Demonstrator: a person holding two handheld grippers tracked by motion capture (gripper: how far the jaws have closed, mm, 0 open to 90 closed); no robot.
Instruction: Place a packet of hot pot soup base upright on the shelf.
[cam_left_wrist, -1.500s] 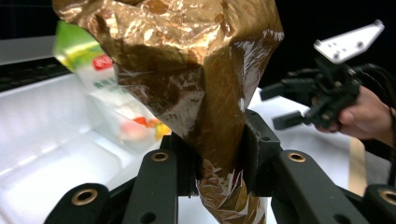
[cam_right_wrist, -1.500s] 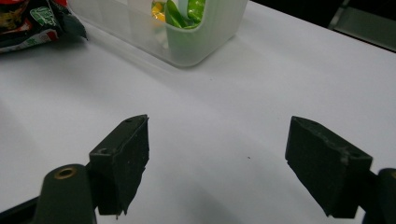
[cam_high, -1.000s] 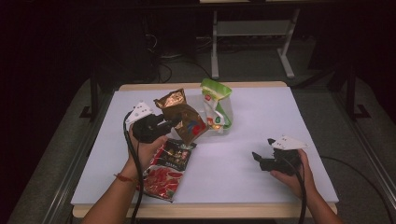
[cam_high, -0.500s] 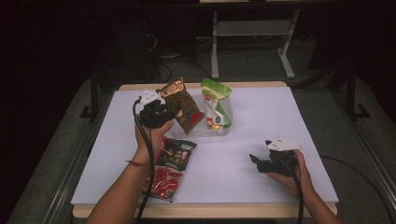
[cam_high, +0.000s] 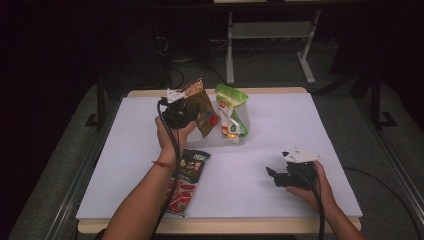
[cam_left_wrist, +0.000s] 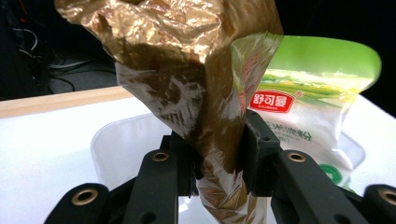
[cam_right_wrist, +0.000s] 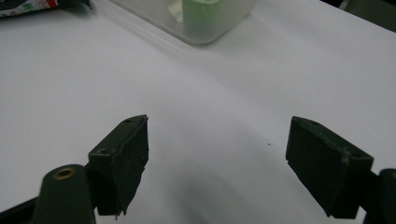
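My left gripper (cam_high: 192, 114) (cam_left_wrist: 223, 158) is shut on a brown-gold snack bag (cam_high: 202, 106) (cam_left_wrist: 187, 79), holding it upright over the near-left corner of a clear plastic bin (cam_high: 240, 137) (cam_left_wrist: 112, 140). A green-and-white snack bag (cam_high: 230, 112) (cam_left_wrist: 308, 112) stands in that bin, just right of the brown bag. A dark red snack bag (cam_high: 186, 181) lies flat on the white table (cam_high: 280, 125) beside my left forearm. My right gripper (cam_high: 272, 173) (cam_right_wrist: 217, 163) rests low at the near right of the table, open, with nothing between its fingers.
The bin's corner (cam_right_wrist: 205, 28) with the green bag inside lies ahead of the right gripper. A wooden table edge (cam_high: 260, 90) runs along the far side. Cables and a white metal stand (cam_high: 230, 45) are on the dark floor beyond.
My left hand has carried the brown bag away from me and to the right, from above the red bag toward the bin. The right hand has stayed where it was.
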